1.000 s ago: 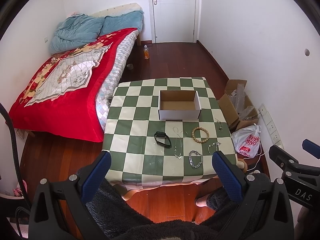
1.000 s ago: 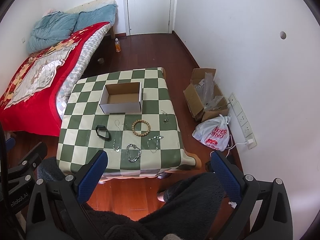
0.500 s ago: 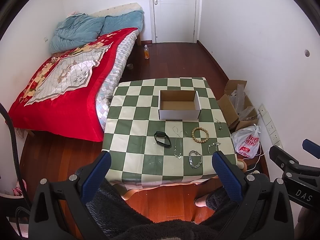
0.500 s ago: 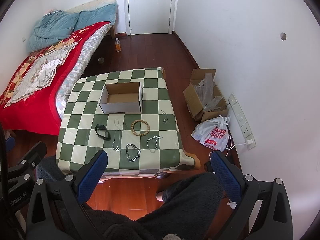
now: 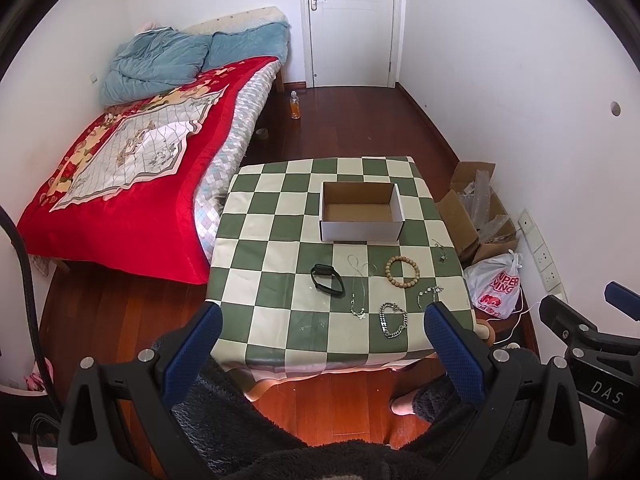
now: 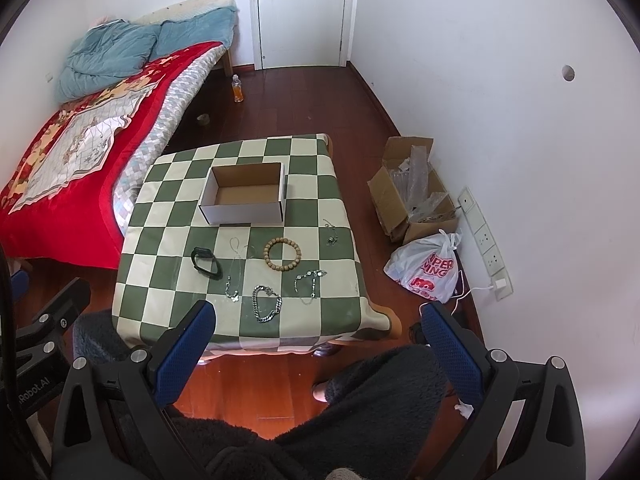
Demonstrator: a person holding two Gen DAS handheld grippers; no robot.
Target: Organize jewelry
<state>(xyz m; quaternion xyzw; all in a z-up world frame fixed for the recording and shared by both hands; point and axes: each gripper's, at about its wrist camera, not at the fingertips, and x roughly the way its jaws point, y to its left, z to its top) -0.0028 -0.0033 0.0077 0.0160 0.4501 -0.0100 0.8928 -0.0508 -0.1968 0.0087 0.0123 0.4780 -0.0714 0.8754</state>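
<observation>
An empty white cardboard box [image 5: 360, 210] [image 6: 244, 196] stands on the green-and-cream checked table [image 5: 280, 320] [image 6: 160, 304]. In front of it lie a black band [image 5: 327, 279] [image 6: 206, 263], a thin silver necklace [image 5: 357, 286] [image 6: 234, 270], a wooden bead bracelet [image 5: 402, 271] [image 6: 282, 254], a silver chain bracelet [image 5: 393, 319] [image 6: 267, 303], a small silver bracelet [image 5: 429, 295] [image 6: 310, 282] and a small silver piece [image 5: 440, 250] [image 6: 330, 233]. My left gripper [image 5: 322, 340] and right gripper [image 6: 316, 340] are both open and empty, held high above and short of the table's near edge.
A bed with a red cover [image 5: 120, 184] stands left of the table. An open carton [image 6: 416, 192] and a white plastic bag [image 6: 428, 268] sit on the wooden floor at the right wall. A bottle [image 5: 295, 106] stands on the floor near the door.
</observation>
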